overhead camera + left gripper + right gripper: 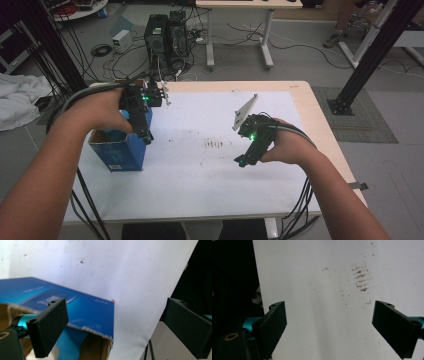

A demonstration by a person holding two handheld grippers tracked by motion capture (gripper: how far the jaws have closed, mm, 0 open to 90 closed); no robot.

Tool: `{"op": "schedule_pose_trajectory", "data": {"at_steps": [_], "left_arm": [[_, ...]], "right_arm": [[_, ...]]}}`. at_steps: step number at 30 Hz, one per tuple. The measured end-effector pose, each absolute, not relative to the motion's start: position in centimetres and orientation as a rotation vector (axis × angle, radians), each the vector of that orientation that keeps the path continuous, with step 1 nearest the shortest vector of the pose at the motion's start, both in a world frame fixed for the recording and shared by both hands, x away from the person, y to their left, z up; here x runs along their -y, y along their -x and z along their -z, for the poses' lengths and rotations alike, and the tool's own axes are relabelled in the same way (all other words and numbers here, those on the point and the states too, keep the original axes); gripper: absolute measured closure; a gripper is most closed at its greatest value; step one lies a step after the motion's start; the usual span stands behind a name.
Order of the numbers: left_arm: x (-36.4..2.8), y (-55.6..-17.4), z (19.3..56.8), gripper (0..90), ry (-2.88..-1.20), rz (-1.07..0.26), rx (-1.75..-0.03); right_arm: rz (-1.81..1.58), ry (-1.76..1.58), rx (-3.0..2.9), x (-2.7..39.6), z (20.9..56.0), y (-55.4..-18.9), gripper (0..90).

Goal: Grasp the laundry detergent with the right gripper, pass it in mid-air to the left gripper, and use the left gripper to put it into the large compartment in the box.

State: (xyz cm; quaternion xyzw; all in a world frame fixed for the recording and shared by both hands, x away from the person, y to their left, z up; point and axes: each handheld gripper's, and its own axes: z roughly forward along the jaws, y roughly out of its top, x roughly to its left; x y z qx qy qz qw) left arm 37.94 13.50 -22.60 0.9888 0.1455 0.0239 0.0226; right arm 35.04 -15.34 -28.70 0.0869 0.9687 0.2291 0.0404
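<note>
My left gripper (141, 125) is at the left of the high view, over the open top of the blue box (120, 152). In the left gripper view its two jaws stand wide apart and nothing is between them; the pads touch nothing. No earlier picture is needed to see that it is empty now. Below the near jaw I see the brown inner side of the box, its torn cardboard edge and the blue printed wall, so the gripper hangs just above the box opening, toward its right side in that view.

My right gripper (246, 159) is right of the middle in the high view, pointing down and to the left at the white sheet (210, 185) that covers the table. Its jaws are also spread, with only bare white sheet between them, and some small brown marks (360, 277) show in the upper right of the right gripper view.

The blue box stands upright at the left edge of the sheet, near the lower left of the high view. What lies inside it I cannot tell, the inside is dark and partly hidden by my hand.

I judge that the work with the box is close to its end: both grippers are free and no other loose thing lies on the sheet. What may be left is to draw the hands back, or to close the box.
</note>
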Motion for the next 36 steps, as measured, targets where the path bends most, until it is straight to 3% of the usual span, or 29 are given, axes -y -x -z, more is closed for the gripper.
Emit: {"op": "schedule_pose_trajectory", "data": {"at_steps": [13,36], "left_arm": [[-11.5,-38.2,26.5,5.9,-3.095,0.003,-0.320],[-10.6,-38.5,27.6,5.9,-3.084,0.007,-0.308]], "right_arm": [[-0.541,-0.239,-3.041,14.8,29.3,-36.7,11.7],[-0.485,-0.263,-3.051,14.8,29.9,-37.3,11.6]]}}
